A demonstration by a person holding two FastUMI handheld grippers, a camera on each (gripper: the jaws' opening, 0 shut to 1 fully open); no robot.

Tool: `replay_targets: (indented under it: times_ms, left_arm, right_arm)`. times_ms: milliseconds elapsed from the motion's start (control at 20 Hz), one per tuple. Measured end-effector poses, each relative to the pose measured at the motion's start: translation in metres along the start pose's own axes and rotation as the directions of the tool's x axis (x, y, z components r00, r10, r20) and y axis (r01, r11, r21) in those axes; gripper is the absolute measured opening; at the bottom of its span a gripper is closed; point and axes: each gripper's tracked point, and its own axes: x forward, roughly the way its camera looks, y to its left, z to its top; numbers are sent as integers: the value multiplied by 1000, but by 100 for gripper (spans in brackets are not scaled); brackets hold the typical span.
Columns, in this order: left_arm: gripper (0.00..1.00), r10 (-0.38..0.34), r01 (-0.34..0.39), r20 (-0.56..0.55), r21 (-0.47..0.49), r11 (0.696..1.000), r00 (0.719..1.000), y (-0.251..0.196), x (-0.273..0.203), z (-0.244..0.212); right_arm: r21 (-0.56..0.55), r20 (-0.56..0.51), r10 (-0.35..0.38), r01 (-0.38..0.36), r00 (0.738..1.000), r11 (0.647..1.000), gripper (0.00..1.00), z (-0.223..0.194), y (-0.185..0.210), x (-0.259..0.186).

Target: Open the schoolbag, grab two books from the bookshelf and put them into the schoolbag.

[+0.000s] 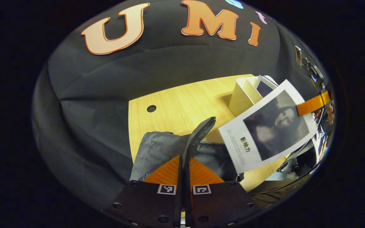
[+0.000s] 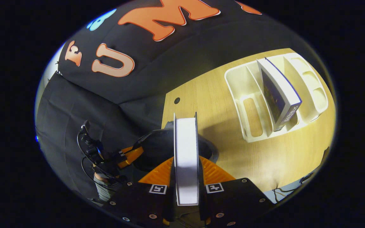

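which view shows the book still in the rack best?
Right gripper view: the dark book stands in the white rack, with its cover and page edge plain. The left gripper view shows just its top above the rack, behind the held book.

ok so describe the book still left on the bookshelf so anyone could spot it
On the wooden table stands a white bookshelf with slanted dividers. The book leans in its middle slot, dark cover and white page edge, the only book there; the other is clamped in the right gripper.
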Motion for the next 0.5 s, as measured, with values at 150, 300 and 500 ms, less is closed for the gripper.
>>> replay_targets:
  times_ms: [150, 300, 500]
  left_arm:
    - [5, 11, -11, 5, -10, 1000, 1000, 2, 0, 0]
    - [5, 6, -6, 11, -55, 998, 1000, 0, 1, -3]
    - [10, -1, 3, 22, -83, 997, 1000, -3, 4, -5]
  right_arm:
    - [38, -8, 32, -32, 999, 999, 30, -11, 1, 26]
    - [109, -19, 66, -63, 998, 992, 30, -25, -4, 54]
    - [209, -18, 114, -108, 993, 972, 29, -40, -3, 85]
